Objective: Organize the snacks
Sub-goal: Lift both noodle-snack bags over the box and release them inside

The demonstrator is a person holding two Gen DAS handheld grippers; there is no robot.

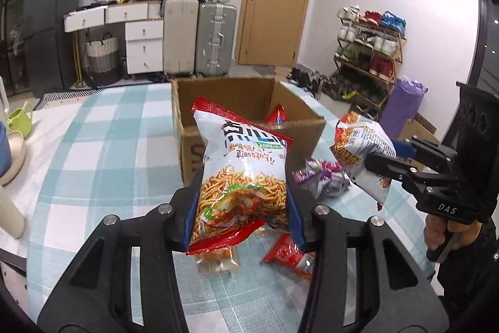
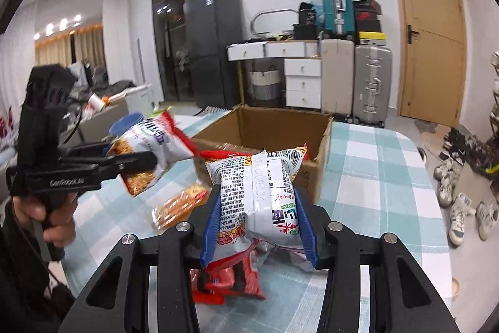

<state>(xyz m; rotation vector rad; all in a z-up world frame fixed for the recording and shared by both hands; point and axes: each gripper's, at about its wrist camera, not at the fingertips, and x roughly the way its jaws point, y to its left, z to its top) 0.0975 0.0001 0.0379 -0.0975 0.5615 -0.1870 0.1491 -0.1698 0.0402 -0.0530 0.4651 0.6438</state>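
Observation:
My left gripper (image 1: 242, 178) is shut on a red-and-white noodle snack bag (image 1: 246, 152), held above the checked tablecloth (image 1: 103, 152) in front of the open cardboard box (image 1: 218, 92). My right gripper (image 2: 259, 194) is shut on a second noodle bag (image 2: 265, 177), its printed back facing me, just before the box (image 2: 280, 120). Each gripper shows in the other's view: the right gripper (image 1: 382, 159) with its bag (image 1: 358, 139), the left gripper (image 2: 140, 159) with its bag (image 2: 149, 142). A red packet (image 1: 277, 114) lies in the box.
Loose snacks lie on the cloth below the grippers: a purple packet (image 1: 321, 177), a red packet (image 1: 290, 255) and an orange biscuit pack (image 2: 181, 202). A green cup (image 1: 20, 117) stands at the table's left edge. Suitcases (image 1: 215, 39), drawers and a shoe rack (image 1: 368, 52) stand beyond.

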